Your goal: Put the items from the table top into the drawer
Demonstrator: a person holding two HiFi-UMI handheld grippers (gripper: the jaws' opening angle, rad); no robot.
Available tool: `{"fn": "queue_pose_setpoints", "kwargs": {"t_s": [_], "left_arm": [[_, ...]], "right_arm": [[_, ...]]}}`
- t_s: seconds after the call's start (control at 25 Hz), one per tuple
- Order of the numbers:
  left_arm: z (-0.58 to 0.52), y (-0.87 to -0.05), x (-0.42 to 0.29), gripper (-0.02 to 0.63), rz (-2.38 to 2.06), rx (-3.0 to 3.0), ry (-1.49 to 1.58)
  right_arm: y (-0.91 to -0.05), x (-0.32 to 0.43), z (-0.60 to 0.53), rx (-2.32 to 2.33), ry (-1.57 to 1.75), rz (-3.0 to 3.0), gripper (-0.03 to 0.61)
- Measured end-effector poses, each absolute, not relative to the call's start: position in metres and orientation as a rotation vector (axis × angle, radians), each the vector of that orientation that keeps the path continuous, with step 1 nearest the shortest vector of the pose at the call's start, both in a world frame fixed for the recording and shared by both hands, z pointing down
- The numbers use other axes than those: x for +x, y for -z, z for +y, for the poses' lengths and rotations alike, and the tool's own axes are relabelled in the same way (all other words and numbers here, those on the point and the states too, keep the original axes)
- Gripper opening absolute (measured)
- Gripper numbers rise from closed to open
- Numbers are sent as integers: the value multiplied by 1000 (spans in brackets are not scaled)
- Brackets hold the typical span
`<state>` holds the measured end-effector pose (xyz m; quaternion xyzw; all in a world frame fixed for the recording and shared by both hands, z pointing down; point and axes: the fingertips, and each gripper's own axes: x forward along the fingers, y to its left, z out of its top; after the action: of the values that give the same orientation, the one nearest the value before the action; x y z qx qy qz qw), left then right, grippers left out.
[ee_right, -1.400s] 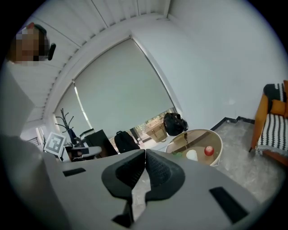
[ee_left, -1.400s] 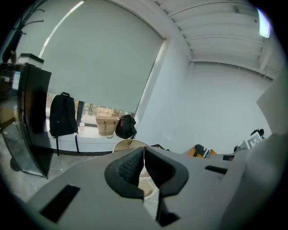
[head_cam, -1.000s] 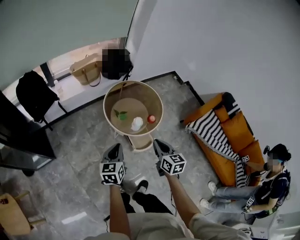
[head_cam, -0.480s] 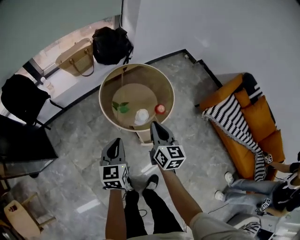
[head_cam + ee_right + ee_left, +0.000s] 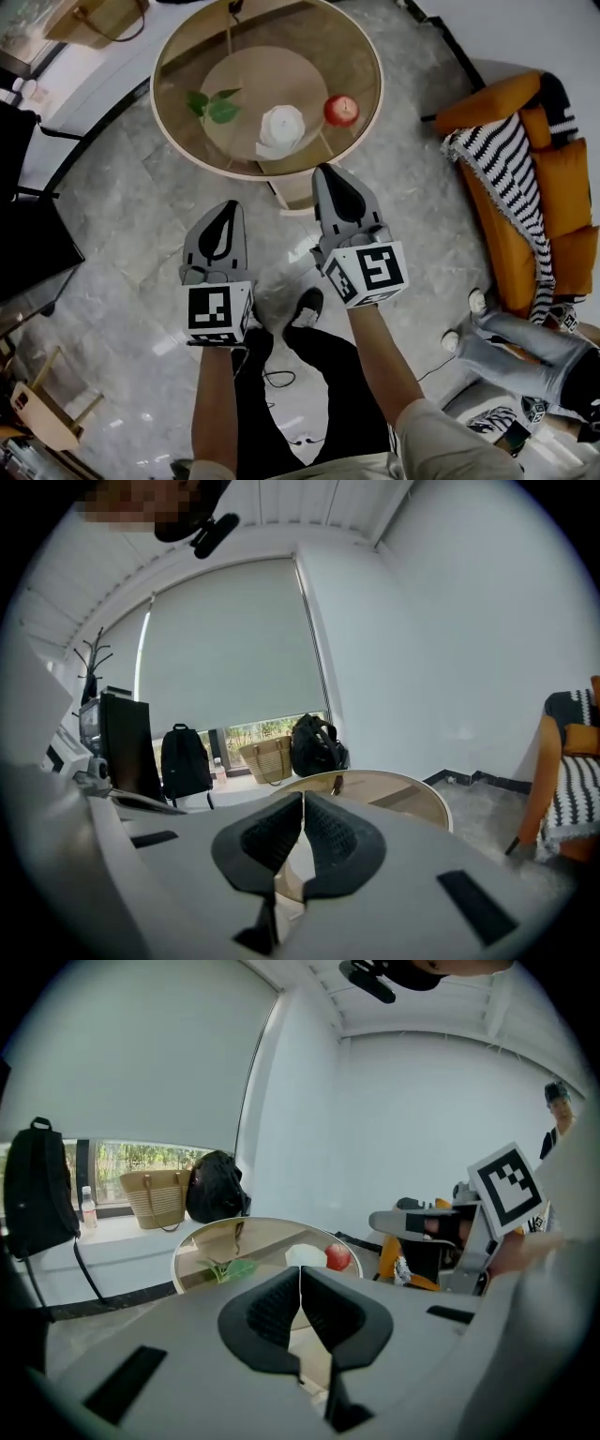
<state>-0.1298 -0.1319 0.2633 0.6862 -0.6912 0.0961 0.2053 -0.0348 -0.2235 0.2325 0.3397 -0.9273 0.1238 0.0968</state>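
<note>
While you hold both grippers out over the grey floor [image 5: 122, 234], your left gripper [image 5: 228, 208] has its jaws pressed together, with nothing between them. Ahead of those closed tips, well apart from them, stands the round glass-topped table [image 5: 178, 52]. On it the green leaves [image 5: 214, 105] lie straight beyond the left jaws. The white item [image 5: 280, 129] sits further right, ahead of the gap between your two grippers. The red apple [image 5: 341, 110] rests just beside the white item, and it is the thing nearest your right jaws, a little ahead of their tips and slightly to their right. Your right gripper [image 5: 328, 173] is closed too, pads meeting and empty; it reaches further forward than the left one, with its tips near the table's near rim. All three items are on the table top, and neither gripper touches any of them. Off to the right of your right jaws stands an orange sofa [image 5: 553, 178] with a striped blanket [image 5: 502, 169] over it.
</note>
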Motion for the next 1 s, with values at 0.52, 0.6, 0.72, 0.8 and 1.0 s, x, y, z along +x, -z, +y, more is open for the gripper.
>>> {"fn": "queue_pose_setpoints", "kwargs": {"t_s": [0.52, 0.6, 0.72, 0.8, 1.0], "left_arm": [[-193, -363, -134, 21, -1951, 2063, -5], [-198, -369, -134, 21, -1973, 2096, 27], [-201, -368, -133, 21, -2015, 2148, 84], [-196, -377, -132, 21, -2019, 2182, 90], [-188, -394, -130, 21, -2037, 2269, 79]], "right_arm": [[-381, -42, -261, 929, -146, -2786, 37], [-385, -45, -263, 921, -139, -2815, 37], [-385, -57, -258, 882, -110, -2863, 38], [-392, -64, -254, 865, -104, -2892, 56], [-406, -81, -250, 827, 2, -2909, 257]]}}
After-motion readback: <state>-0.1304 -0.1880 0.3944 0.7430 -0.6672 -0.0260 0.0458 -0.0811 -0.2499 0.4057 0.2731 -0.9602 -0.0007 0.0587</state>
